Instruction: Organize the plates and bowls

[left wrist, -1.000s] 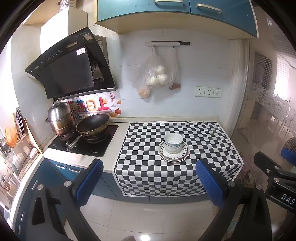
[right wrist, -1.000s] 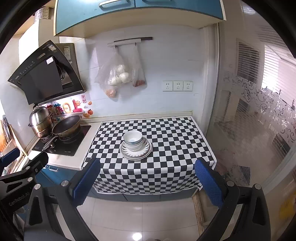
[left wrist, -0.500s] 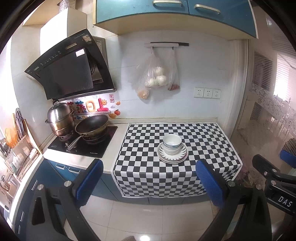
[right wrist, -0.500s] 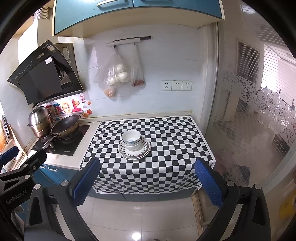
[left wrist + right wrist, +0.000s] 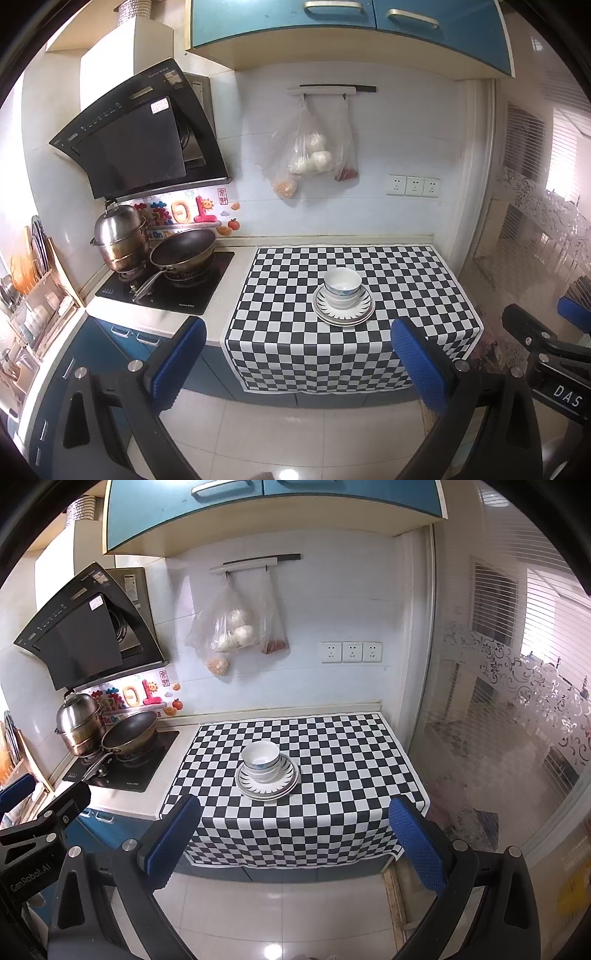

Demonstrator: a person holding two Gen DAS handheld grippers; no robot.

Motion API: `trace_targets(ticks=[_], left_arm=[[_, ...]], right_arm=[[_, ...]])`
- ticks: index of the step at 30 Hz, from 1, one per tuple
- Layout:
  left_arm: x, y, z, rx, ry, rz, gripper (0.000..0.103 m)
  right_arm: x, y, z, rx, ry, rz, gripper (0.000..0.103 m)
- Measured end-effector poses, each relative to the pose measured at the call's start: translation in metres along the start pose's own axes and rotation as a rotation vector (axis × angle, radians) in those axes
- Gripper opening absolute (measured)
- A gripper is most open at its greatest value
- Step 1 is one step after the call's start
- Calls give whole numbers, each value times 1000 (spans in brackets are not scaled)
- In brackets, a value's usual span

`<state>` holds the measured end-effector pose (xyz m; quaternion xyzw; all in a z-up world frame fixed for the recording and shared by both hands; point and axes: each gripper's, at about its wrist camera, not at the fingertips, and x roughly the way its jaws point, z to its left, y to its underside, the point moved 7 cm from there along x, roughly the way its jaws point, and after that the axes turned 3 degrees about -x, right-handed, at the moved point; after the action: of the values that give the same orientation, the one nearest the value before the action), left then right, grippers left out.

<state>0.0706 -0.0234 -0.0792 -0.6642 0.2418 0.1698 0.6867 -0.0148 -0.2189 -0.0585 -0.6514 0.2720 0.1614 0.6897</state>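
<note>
White bowls are stacked on stacked white plates with a black-rayed rim, on the checkered cloth. The bowls and plates also show in the right wrist view. My left gripper is open and empty, held back over the floor, well short of the counter. My right gripper is open and empty, also back from the counter; part of it shows at the left wrist view's right edge.
A cooktop at left carries a frying pan and a steel pot. A dish rack stands far left. Plastic bags hang on the wall. A glass partition bounds the right.
Both grippers have drifted slightly back and up from the counter; the dishes sit a little higher in view. Nothing was taken hold of.
</note>
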Motion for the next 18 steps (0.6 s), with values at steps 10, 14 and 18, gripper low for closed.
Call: trace_targets(ticks=[10, 14, 18], left_arm=[[4, 0, 4, -11, -10, 7, 102], [4, -1, 4, -10, -9, 5, 102], [5, 1, 4, -7, -8, 7, 102]], right_arm=[[1, 0, 2, -3, 1, 1, 103], [3, -1, 2, -5, 2, 1, 103], [3, -1, 2, -3, 5, 0, 103]])
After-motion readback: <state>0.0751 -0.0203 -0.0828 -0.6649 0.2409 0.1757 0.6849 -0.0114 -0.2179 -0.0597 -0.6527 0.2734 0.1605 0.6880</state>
